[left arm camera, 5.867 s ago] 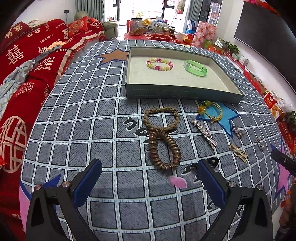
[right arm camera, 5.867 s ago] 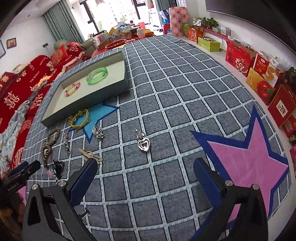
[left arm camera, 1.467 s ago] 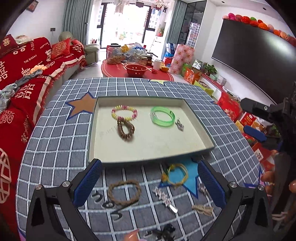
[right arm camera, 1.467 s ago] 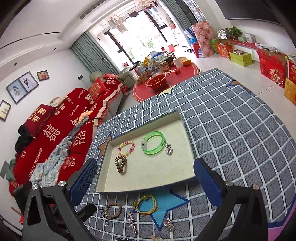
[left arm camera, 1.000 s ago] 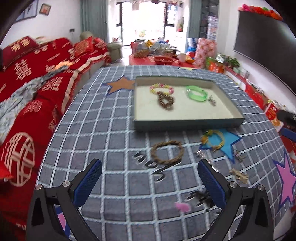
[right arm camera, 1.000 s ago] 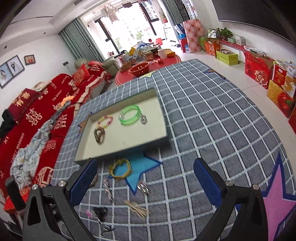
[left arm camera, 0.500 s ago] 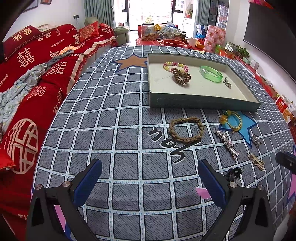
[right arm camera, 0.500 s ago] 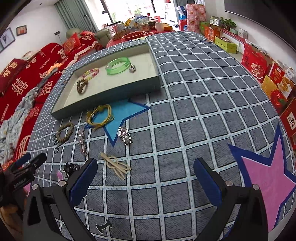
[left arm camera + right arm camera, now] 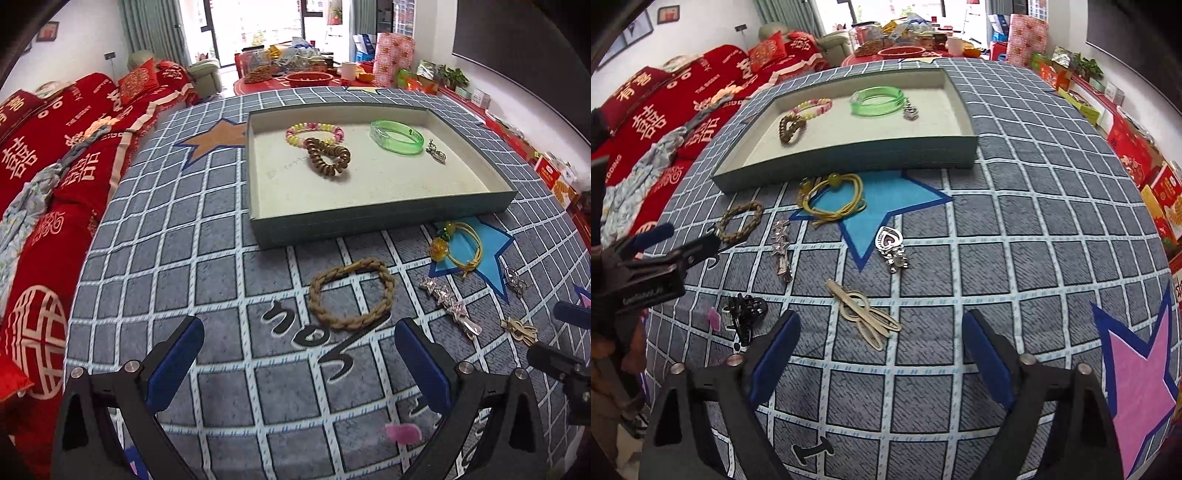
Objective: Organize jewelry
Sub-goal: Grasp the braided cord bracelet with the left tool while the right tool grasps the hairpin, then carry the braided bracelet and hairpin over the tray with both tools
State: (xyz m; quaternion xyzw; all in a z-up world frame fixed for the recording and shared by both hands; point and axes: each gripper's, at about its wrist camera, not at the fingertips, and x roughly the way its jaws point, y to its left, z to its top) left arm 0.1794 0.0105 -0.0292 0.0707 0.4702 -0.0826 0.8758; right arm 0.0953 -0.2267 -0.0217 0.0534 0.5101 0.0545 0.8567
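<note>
Now both claws hang open over the rug with nothing between their jaws. The right claw (image 9: 881, 347) has just been closing a little; a gold clip (image 9: 862, 314) lies just past its tips, its long side slanting from upper left to lower right. The left claw (image 9: 299, 354) is near a braided band (image 9: 351, 293), a flat ring. The tray (image 9: 369, 221) holds a bead band (image 9: 314, 129), a brown coil (image 9: 327, 157), a green bangle (image 9: 397, 136) and a charm (image 9: 436, 153).

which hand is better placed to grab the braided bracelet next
Left, probably. The braided bracelet lies just ahead of the left gripper, whose jaws are open and empty. The right gripper faces the gold hair clip instead.
</note>
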